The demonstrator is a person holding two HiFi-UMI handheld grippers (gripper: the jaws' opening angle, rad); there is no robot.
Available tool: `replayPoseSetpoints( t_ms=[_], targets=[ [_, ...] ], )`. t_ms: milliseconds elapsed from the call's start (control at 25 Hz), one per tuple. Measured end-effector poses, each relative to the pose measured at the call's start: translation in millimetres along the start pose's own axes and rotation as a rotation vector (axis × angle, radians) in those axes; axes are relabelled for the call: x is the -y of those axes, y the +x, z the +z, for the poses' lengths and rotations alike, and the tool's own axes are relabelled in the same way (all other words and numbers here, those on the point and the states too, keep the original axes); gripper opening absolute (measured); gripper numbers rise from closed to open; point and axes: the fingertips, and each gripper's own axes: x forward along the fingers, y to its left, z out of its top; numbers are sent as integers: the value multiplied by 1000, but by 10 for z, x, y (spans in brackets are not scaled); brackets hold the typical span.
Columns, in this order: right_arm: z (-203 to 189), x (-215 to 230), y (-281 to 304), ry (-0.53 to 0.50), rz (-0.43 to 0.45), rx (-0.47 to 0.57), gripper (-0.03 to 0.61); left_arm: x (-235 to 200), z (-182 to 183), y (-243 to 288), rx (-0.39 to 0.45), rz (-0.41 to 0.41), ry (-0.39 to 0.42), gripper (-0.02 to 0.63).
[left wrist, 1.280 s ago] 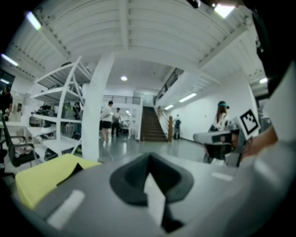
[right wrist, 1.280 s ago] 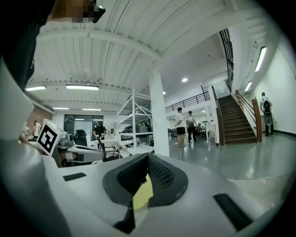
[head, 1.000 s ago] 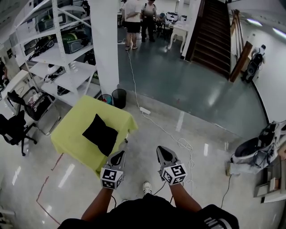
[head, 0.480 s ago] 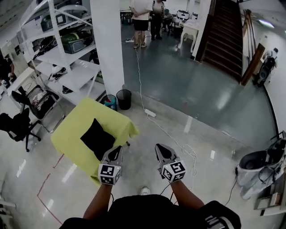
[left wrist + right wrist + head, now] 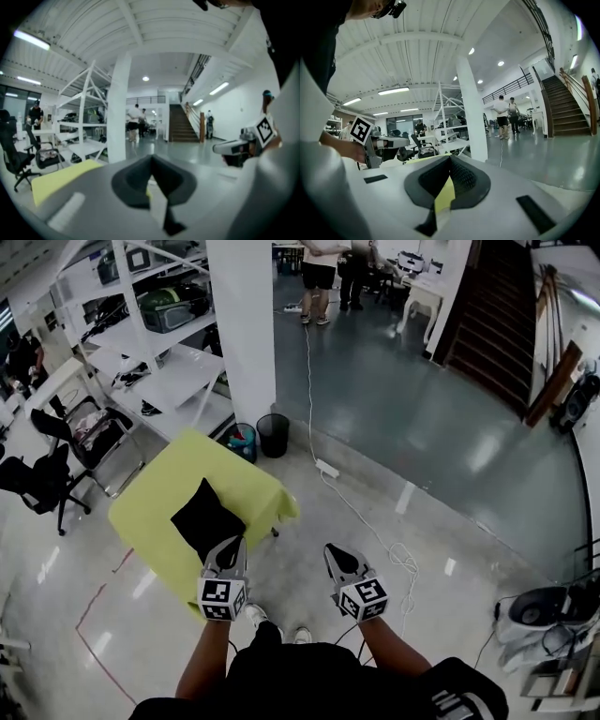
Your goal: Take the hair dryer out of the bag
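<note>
Bag (image 5: pixel 208 519) on yellow table (image 5: pixel 150 512), pillar (image 5: pixel 242 324) behind; left gripper (image 5: pixel 229 544) and right gripper (image 5: pixel 334 552) closed, empty.

Black bag (image 5: pixel 208 519), yellow-green table (image 5: pixel 155 521), seemingly grey floor (image 5: pixel 422 418).

I'm standing in a large lab or workshop hall: white metal shelving (image 5: pixel 173 367) stacked with equipment, a white pillar (image 5: pixel 242 329), a dark staircase (image 5: pixel 492 320), office chairs (image 5: pixel 36 486).
</note>
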Motion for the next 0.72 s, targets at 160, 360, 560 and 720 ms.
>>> replayPoseSetpoints(
  t_ms=[160,360,560,720],
  targets=[
    [95,-51,376,11,18,16,8,-192,-129,45,-34,6,-30,6],
    [278,-165,915,-20,53,30,8,-338,-151,221,-36,-29,2,6],
    [425,-464,1500,-66,99,38,8,-734,-111,415,2,-51,64,6],
    [652,-496,1888,-105,126,68,8,-1043,-30,552,30,-32,16,6]
  ],
)
